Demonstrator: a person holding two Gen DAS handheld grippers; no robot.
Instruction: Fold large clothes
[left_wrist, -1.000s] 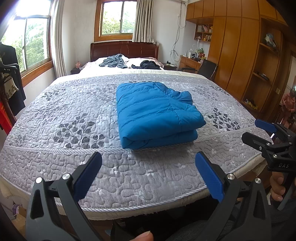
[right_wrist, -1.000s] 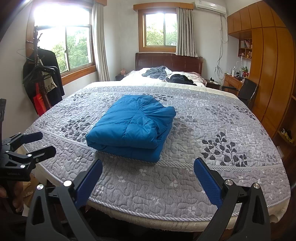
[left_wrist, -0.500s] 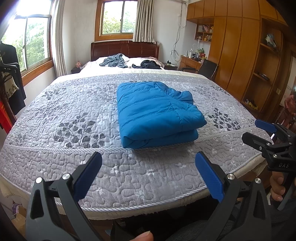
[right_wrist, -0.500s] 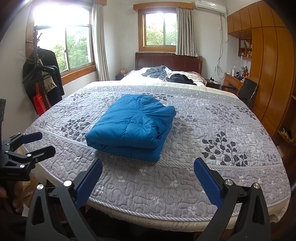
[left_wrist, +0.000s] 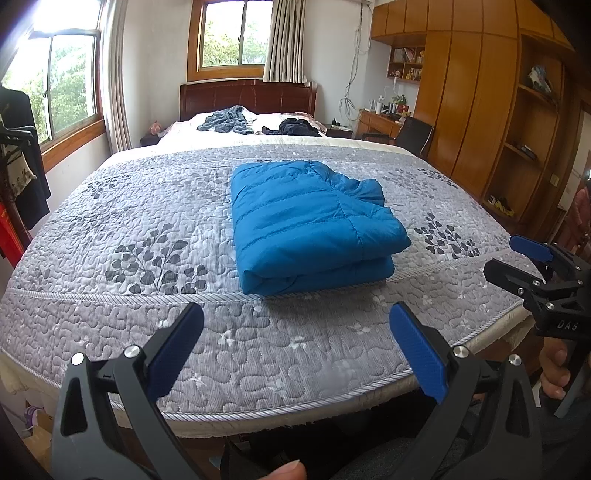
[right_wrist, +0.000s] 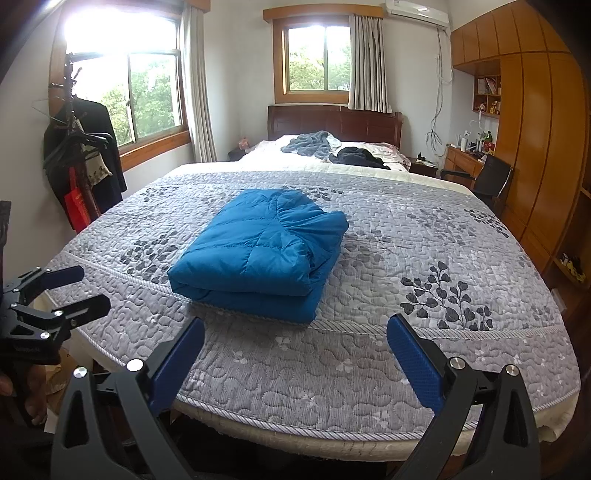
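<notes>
Ahead of both sets of fingers, blue puffer jacket (left_wrist: 310, 225) lies folded on grey quilted bedspread (left_wrist: 122, 221); left gripper (left_wrist: 295, 332) and right gripper (right_wrist: 295, 345) spread wide, empty, well short of jacket

blue puffer jacket (left_wrist: 310, 225), folded, on bed

Left gripper (left_wrist: 295, 332) and right gripper (right_wrist: 295, 345), jaws wide apart.
</notes>
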